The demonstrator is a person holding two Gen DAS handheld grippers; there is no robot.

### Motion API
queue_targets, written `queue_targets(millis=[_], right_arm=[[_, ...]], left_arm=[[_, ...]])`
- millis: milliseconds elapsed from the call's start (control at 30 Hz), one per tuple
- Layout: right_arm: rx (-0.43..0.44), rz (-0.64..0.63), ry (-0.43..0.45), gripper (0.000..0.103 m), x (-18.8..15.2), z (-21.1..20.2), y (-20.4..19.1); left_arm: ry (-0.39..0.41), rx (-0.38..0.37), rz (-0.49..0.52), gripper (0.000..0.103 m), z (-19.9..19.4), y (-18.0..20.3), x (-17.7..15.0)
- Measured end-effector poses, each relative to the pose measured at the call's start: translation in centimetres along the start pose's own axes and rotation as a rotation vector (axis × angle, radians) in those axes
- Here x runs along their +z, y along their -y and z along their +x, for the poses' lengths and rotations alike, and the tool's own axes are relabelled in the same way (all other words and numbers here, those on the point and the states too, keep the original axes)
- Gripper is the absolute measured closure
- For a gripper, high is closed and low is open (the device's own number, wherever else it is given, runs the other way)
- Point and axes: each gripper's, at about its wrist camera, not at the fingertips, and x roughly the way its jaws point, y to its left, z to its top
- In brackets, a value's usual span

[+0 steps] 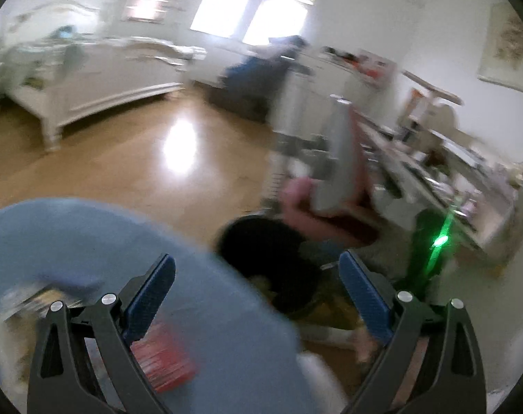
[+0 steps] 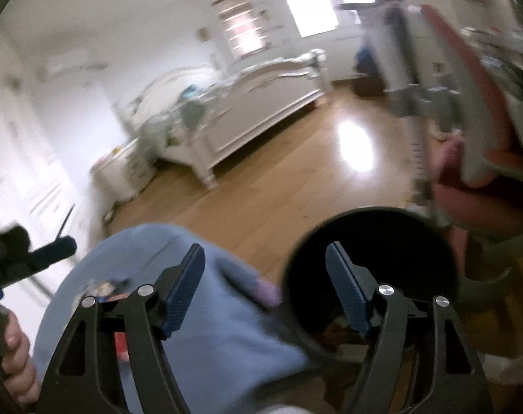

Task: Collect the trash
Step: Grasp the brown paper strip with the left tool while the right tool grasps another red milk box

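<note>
Both views are blurred. A light blue trash container (image 1: 89, 241) fills the lower left, with a red packet (image 1: 165, 362) and other wrappers inside. My left gripper (image 1: 256, 258) stands open over its right rim, with nothing between its fingers. Beside it on the floor is a round black bin (image 1: 265, 255). In the right wrist view my right gripper (image 2: 265, 247) is open and bare, hanging between the blue container (image 2: 199, 310) and the black bin (image 2: 368, 269). A blue finger (image 2: 56, 245) of the left gripper shows at the left edge, above a hand (image 2: 15, 355).
A pink and grey chair (image 1: 337, 172) stands just behind the black bin, beside a cluttered desk (image 1: 451, 179). A dark object with a green light (image 1: 439, 241) is at the right. A white bed (image 1: 89, 79) stands across the shiny wooden floor (image 1: 158, 172).
</note>
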Motion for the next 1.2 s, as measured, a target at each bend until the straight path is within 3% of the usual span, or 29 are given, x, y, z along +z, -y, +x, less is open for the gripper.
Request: queue_targets(millis=[167,300,367,500,567,600,633,667,733,767,967,1200], right_arm=[[0.158,-0.098,-0.135,0.026,-1.4,2.3,-8.2],[0.178,-0.18,-0.246,0.021,-3.7,4.5,-13.4],[0.164,-0.205,-0.311,0.021,-5.1,6.0,-15.1],[0.103,-0.26,-0.347,0.021,-6.6,7.3,-17.5],[0.071,-0.286,-0.345,0.023,-7.1,7.6,-17.9],[0.059,-0.298,-0.344,0.029,-7.3,7.7,-18.1],[0.044,-0.307,-0.349,0.045,-7.3,8.0,-17.9],[0.044,-0.306,-0.354,0.047,-7.3,8.2,-17.8],[0.064,-0.289,-0.343,0.049,-7.1,8.3,-17.5],[0.069,-0.287,-0.33,0.049,-6.9,8.1,-17.3],[0.175,-0.2,-0.216,0.05,-5.5,5.7,-15.0],[0.237,-0.13,0.051,0.05,-0.8,-0.5,-12.3]], left_arm=[[0.007,0.193,-0.086,0.008,-4.8,-7.6,-3.4],[-0.056,0.348,-0.067,0.012,-5.2,-12.4,-6.4],[-0.104,0.379,-0.059,0.028,-4.4,-13.8,-7.2],[-0.146,0.387,-0.054,0.034,-2.7,-15.3,-8.0],[-0.164,0.392,-0.047,0.046,-1.4,-15.6,-8.0],[-0.153,0.416,-0.026,0.049,-1.1,-15.4,-7.8],[-0.153,0.438,-0.012,0.058,-1.3,-15.5,-7.9],[-0.152,0.457,-0.007,0.068,-1.2,-15.8,-7.9],[-0.143,0.465,-0.033,0.088,-1.4,-16.4,-7.4],[-0.138,0.461,-0.054,0.093,-1.6,-16.9,-7.4],[0.005,0.403,-0.095,0.093,-6.0,-15.4,-6.8],[0.177,0.254,-0.016,0.093,-8.7,-8.1,-2.3]])
